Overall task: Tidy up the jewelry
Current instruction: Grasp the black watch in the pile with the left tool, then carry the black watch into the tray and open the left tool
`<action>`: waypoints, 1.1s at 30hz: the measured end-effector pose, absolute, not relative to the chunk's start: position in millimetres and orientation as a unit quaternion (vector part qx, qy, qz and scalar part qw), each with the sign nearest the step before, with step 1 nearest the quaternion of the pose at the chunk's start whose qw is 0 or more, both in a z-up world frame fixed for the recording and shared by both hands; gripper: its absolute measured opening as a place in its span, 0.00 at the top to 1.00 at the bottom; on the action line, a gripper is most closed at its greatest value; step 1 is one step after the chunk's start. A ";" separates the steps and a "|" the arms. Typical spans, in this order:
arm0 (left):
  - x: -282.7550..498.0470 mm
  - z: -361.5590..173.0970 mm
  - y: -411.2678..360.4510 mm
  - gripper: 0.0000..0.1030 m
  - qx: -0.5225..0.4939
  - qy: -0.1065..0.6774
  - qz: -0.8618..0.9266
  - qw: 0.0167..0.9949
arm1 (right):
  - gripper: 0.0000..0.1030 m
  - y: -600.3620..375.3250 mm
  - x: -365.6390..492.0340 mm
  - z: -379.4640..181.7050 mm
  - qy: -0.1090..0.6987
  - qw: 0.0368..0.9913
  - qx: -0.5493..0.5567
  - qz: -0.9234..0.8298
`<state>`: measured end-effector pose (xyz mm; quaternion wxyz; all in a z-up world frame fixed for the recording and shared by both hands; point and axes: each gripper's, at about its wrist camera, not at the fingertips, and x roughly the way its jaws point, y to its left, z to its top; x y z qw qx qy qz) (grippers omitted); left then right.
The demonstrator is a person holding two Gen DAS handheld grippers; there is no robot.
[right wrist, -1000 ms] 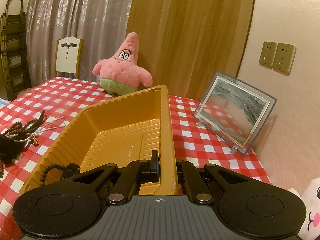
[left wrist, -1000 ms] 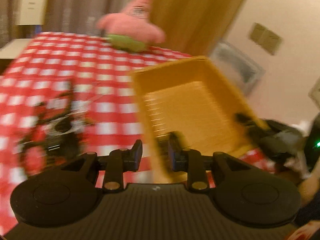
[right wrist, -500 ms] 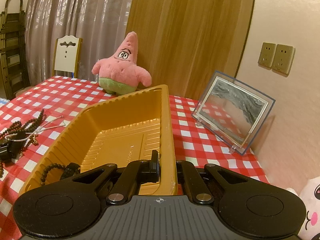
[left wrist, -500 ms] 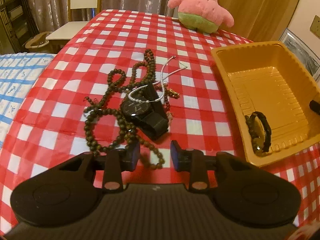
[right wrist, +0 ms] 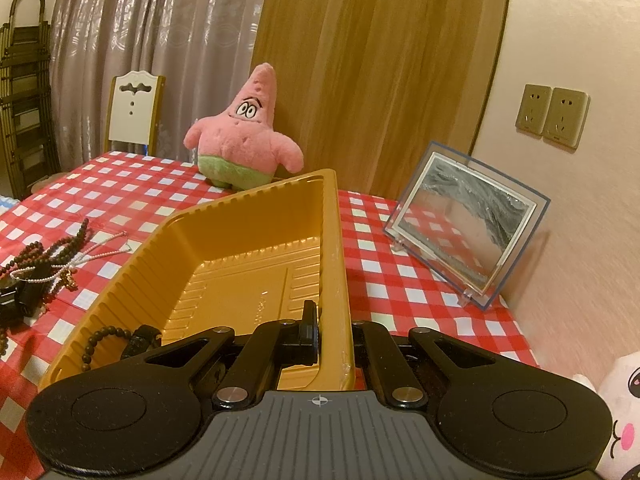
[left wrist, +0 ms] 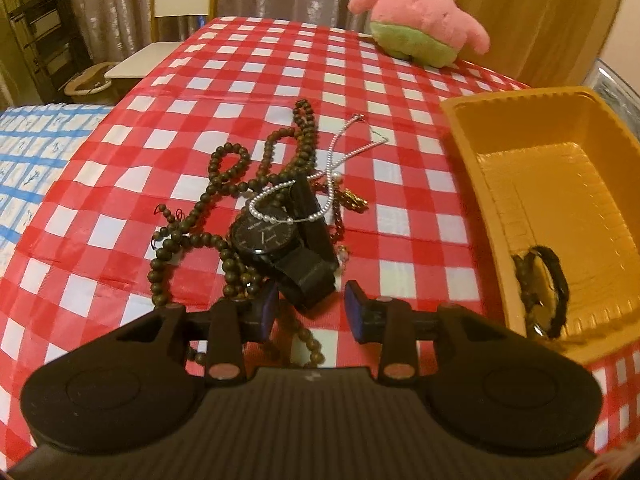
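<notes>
A jewelry pile lies on the red checked tablecloth: a black watch, dark wooden bead strands, a pearl necklace and a small gold piece. My left gripper is open, just in front of the watch strap. A yellow tray stands to the right and holds a dark bead bracelet. My right gripper is shut on the yellow tray's right wall. The bracelet lies in the tray's near left corner. The pile shows at the left.
A pink star plush sits at the table's far side. A framed sand picture leans by the wall at the right. A white chair stands behind the table. A blue checked cloth lies left of the table.
My left gripper has swung from the tray to the jewelry pile and come closer to the watch. My right gripper keeps its hold on the tray wall.
</notes>
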<state>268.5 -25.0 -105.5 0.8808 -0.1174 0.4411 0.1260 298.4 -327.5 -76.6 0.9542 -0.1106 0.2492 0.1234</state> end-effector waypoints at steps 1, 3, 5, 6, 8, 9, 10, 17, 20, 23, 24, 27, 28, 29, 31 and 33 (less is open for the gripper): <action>270.9 -106.7 -25.1 0.68 -0.118 0.441 0.130 0.880 | 0.97 -327.4 298.4 -76.6 0.249 0.954 -0.111 0.124; 274.9 -109.4 -24.8 0.67 -0.116 0.439 0.143 0.879 | 0.97 -327.6 298.2 -76.3 0.249 0.954 -0.111 0.124; 275.9 -111.3 -22.8 0.65 -0.115 0.437 0.148 0.880 | 0.97 -327.4 298.3 -76.6 0.249 0.954 -0.111 0.123; 275.1 -111.7 -21.8 0.65 -0.116 0.436 0.146 0.881 | 0.97 -327.4 298.3 -76.6 0.249 0.954 -0.111 0.123; 270.7 -111.8 -19.9 0.69 -0.113 0.432 0.141 0.883 | 0.97 -327.5 298.4 -76.5 0.250 0.954 -0.110 0.123; 267.7 -111.4 -18.8 0.73 -0.112 0.431 0.140 0.885 | 0.97 -327.8 298.5 -76.4 0.250 0.954 -0.109 0.123; 264.2 -111.0 -17.0 0.76 -0.111 0.429 0.139 0.886 | 0.97 -328.0 298.6 -76.5 0.251 0.954 -0.109 0.123; 241.0 -109.7 1.5 0.79 -0.105 0.428 0.139 0.887 | 0.97 -329.5 297.8 -77.5 0.252 0.954 -0.106 0.122; 242.8 -109.5 0.4 0.78 -0.094 0.426 0.133 0.890 | 0.97 -329.1 297.8 -77.5 0.251 0.954 -0.107 0.123; 246.8 -110.4 -5.9 0.75 -0.069 0.422 0.127 0.895 | 0.97 -329.1 297.8 -77.5 0.252 0.954 -0.107 0.123; 247.7 -110.9 -8.1 0.75 -0.056 0.420 0.126 0.897 | 0.97 -329.6 297.5 -77.5 0.252 0.954 -0.108 0.123; 250.6 -111.9 -16.4 0.81 -0.002 0.419 0.117 0.900 | 0.97 -330.0 297.4 -78.2 0.252 0.954 -0.108 0.123; 250.0 -111.4 -18.0 0.81 0.012 0.418 0.115 0.901 | 0.97 -330.0 297.4 -78.6 0.252 0.954 -0.108 0.123; 248.3 -109.8 -18.6 0.81 0.018 0.414 0.111 0.903 | 0.97 -330.2 297.3 -78.5 0.252 0.954 -0.108 0.123; 244.7 -104.3 -16.9 0.82 0.014 0.409 0.103 0.907 | 0.97 -330.0 297.4 -78.6 0.252 0.954 -0.107 0.123; 241.6 -96.3 -13.8 0.82 0.007 0.403 0.094 0.910 | 0.97 -330.0 296.6 -78.9 0.251 0.954 -0.107 0.123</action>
